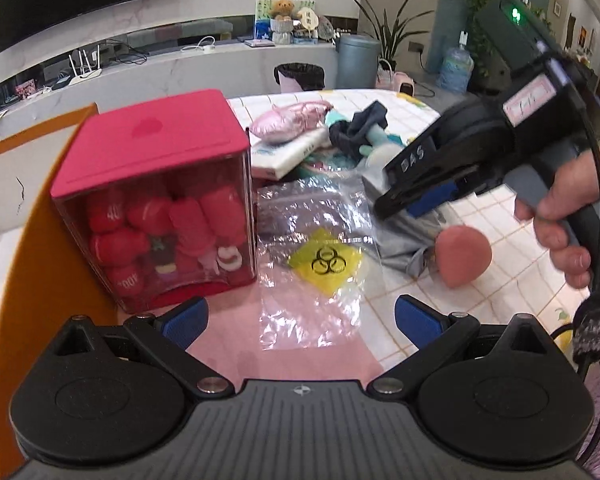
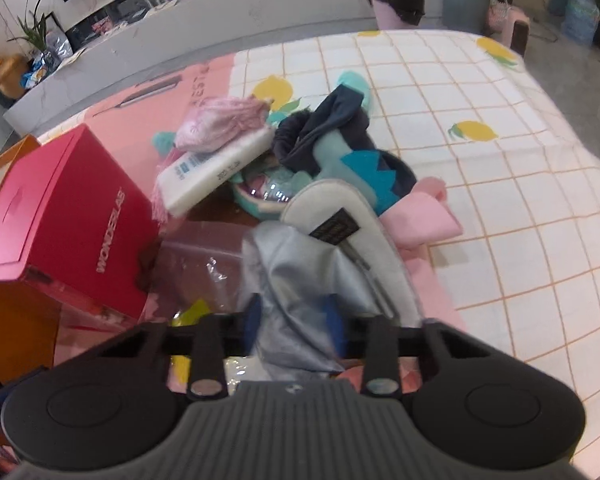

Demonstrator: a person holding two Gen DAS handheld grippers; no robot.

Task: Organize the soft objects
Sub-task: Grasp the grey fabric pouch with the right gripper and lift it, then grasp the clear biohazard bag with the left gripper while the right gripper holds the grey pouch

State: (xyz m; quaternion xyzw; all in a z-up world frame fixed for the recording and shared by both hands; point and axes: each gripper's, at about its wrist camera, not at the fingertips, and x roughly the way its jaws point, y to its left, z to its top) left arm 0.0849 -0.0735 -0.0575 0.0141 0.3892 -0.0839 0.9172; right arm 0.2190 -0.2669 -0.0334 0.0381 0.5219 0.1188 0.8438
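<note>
My right gripper (image 2: 294, 322) is shut on a silver-grey cloth pouch (image 2: 296, 280) and holds it over the table; the left wrist view shows this gripper (image 1: 408, 200) from the side with the cloth (image 1: 404, 244) hanging under it. My left gripper (image 1: 300, 318) is open and empty, low over the pink mat. Behind the pouch lies a pile of soft things: a pink shiny pouch (image 2: 220, 122), a dark cloth (image 2: 324, 128), a teal plush (image 2: 352, 168) and a pink folded cloth (image 2: 420, 220). A round pink pad (image 1: 462, 254) lies by the grey cloth.
A red box (image 1: 156, 196) with a clear front, full of red soft items, stands at the left on the pink mat (image 1: 236, 344). A clear plastic bag (image 1: 316, 260) with a yellow biohazard label lies before it. A white packet (image 2: 216, 168) leans on the pile. An orange board (image 1: 28, 240) stands left.
</note>
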